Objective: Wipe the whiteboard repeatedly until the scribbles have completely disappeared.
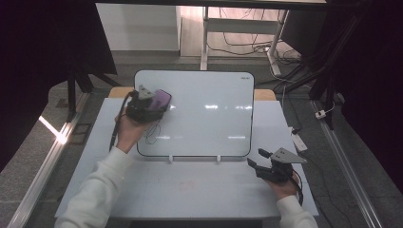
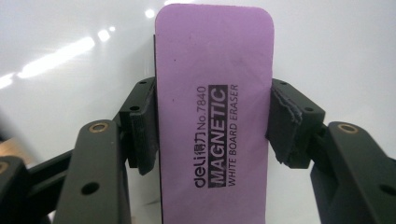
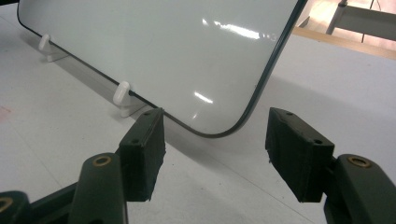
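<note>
The left hand-held gripper (image 1: pixel 153 103) is clamped on a purple eraser (image 2: pixel 215 112), its two black pads pressing the eraser's long edges (the label reads "magnetic white board eraser"). The eraser sits over the far left part of the whiteboard (image 1: pixel 209 95), close against the glossy face. A thin dark scribble (image 1: pixel 152 135) shows on the board just nearer than the eraser. The whiteboard leans on two small white clips (image 1: pixel 170 159) at its near edge, standing on the pale surface (image 1: pixel 190 190). The right hand-held gripper (image 1: pixel 254 158) rests low at the near right, just off the board's near right corner (image 3: pixel 219 130), its jaws parted with nothing between them.
</note>
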